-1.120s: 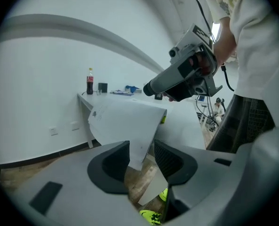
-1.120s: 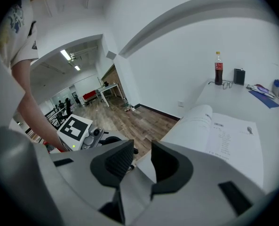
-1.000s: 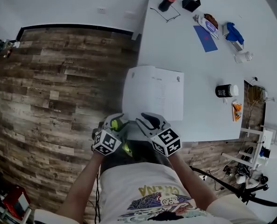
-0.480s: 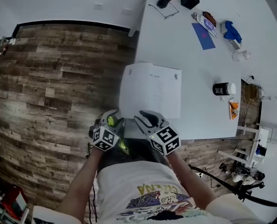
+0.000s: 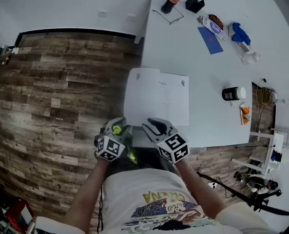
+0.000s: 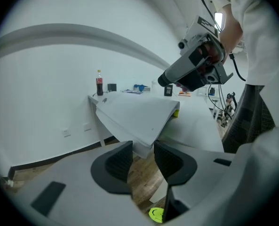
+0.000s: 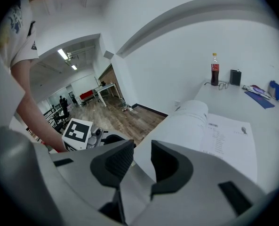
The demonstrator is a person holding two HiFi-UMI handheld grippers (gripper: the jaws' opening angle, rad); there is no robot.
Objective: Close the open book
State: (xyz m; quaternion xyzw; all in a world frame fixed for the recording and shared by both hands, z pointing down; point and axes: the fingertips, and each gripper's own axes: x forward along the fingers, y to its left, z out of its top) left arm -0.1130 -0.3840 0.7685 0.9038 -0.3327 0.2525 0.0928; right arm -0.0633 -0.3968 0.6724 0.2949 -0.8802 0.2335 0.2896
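An open book [image 5: 156, 101] with white pages lies at the near edge of the white table [image 5: 183, 48], its left half hanging past the table's left edge. In the left gripper view the book [image 6: 139, 114] shows its overhanging corner just beyond my left gripper [image 6: 143, 157], whose jaws stand a narrow gap apart with only floor between them. My right gripper [image 7: 142, 154] sits over the table's near edge in front of the book [image 7: 210, 126], jaws likewise slightly apart and empty. In the head view, the left gripper [image 5: 116, 126] and right gripper [image 5: 153, 126] hover side by side below the book.
At the table's far end stand a cola bottle [image 5: 172, 0], a black box [image 5: 195, 3], glasses [image 5: 171, 14] and a blue booklet [image 5: 210, 39]. A black cup [image 5: 230, 94] sits right of the book. Wooden floor [image 5: 61, 82] lies to the left.
Almost nothing has moved. Both grippers stay just below the book's near edge; only the head view has shifted a little.
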